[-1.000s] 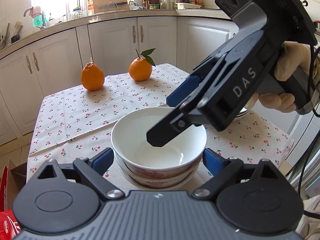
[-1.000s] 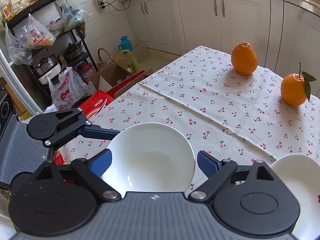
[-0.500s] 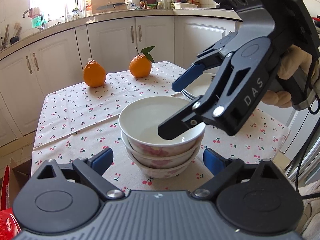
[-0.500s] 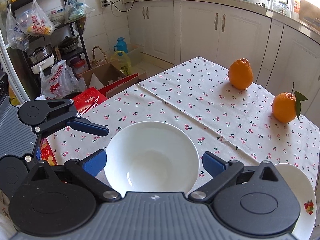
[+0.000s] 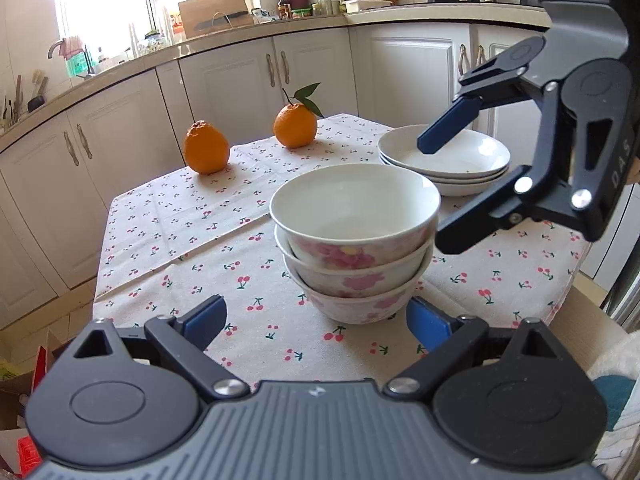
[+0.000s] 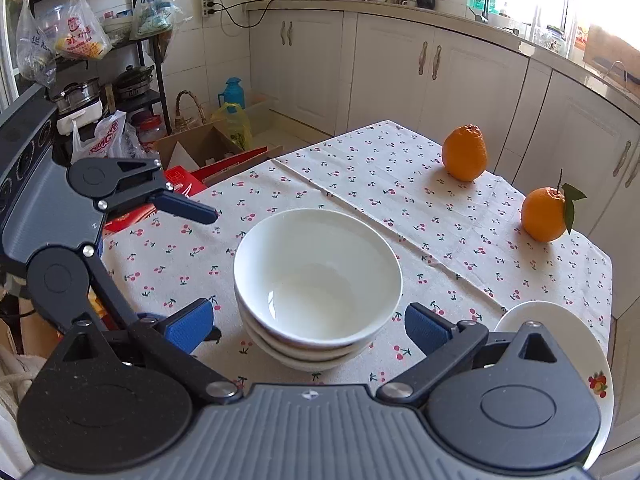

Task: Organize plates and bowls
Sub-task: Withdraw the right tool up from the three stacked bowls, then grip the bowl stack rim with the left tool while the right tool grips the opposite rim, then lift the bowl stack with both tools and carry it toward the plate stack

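**Bowls stacked, both grippers pulled back**

Bowls point(image 5: 354, 240) sit three deep on the cherry-print surface point(image 5: 192, 224), nested and upright, straight ahead of the left gripper point(image 5: 316, 318), between and just beyond its spread jaws. A second ago the right gripper point(image 5: 440, 192) hung over the top bowl with one finger dipped inside the rim; half a second ago that finger was at the rim; now it stands off to the right of the stack, jaws spread wide, pinching nothing, its lower finger level with the top bowl's wall and just clear of it. The left gripper has also drawn back and lower, so the whole side of the stack shows where before only the top bowl did.

From the right wrist, the stack point(image 6: 318, 284) lies between the right gripper's point(image 6: 310, 324) open jaws, and the left gripper point(image 6: 200, 260) stands apart to the left, its jaws spread too.

Plates point(image 5: 444, 160) are stacked beyond and to the right of the bowls, behind the right gripper's upper finger, near the surface's right edge. Two oranges point(image 5: 206, 153) sit well beyond the jaws toward the far edge. Bare cloth lies open to the left of the bowls and between bowls and oranges. The near edge runs close under both grippers.
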The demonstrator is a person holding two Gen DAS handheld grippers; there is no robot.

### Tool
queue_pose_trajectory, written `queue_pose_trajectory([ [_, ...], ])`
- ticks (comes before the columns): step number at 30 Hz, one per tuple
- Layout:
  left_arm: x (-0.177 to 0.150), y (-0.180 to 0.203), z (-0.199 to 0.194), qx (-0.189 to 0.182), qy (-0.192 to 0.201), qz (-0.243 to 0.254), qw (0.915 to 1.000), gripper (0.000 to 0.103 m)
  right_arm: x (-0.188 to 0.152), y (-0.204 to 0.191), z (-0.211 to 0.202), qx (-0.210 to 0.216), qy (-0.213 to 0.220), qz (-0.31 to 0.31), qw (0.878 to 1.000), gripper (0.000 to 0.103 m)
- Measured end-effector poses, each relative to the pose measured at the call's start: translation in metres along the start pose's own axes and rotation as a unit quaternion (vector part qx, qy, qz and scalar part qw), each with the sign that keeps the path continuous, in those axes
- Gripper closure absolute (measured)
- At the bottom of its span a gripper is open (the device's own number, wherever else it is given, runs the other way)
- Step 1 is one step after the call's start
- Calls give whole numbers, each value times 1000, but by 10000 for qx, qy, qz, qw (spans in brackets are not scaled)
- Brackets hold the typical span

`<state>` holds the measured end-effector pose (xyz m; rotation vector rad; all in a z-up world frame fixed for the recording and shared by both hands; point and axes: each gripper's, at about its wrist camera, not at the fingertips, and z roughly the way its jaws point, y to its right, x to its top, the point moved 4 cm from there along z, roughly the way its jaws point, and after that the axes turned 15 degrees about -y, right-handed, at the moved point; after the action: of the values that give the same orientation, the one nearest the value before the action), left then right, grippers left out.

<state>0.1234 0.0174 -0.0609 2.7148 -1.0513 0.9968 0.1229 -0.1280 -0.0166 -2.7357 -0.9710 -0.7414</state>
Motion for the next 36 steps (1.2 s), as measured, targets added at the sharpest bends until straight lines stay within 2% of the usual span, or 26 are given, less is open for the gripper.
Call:
queue_pose_trajectory([
  [9, 0, -6, 20, -460, -347, 195, 9981, 6, -32, -1, 18, -366, -212, -278, 9987, 0],
  [16, 8, -8, 44, -801, -467, 739, 9929, 8, -32, 13, 43, -201, -316, -414, 9984, 0],
  [19, 12, -11, 54, -989, -514, 991, 9888, 10, -28, 16, 52, -52, -375, -589, 9975, 0],
  [22, 16, -15, 62, -1203, -590, 1244, 9831, 16, -22, 17, 60, 53, -426, -864, 9953, 0],
  [29, 23, -18, 65, -1791, -573, 1774, 9660, 17, -11, 16, 73, 298, -599, -1444, 9872, 2],
  [36, 28, -20, 68, -2116, -609, 1892, 9569, 21, -1, 23, 80, 687, -676, -1507, 9839, 7],
])
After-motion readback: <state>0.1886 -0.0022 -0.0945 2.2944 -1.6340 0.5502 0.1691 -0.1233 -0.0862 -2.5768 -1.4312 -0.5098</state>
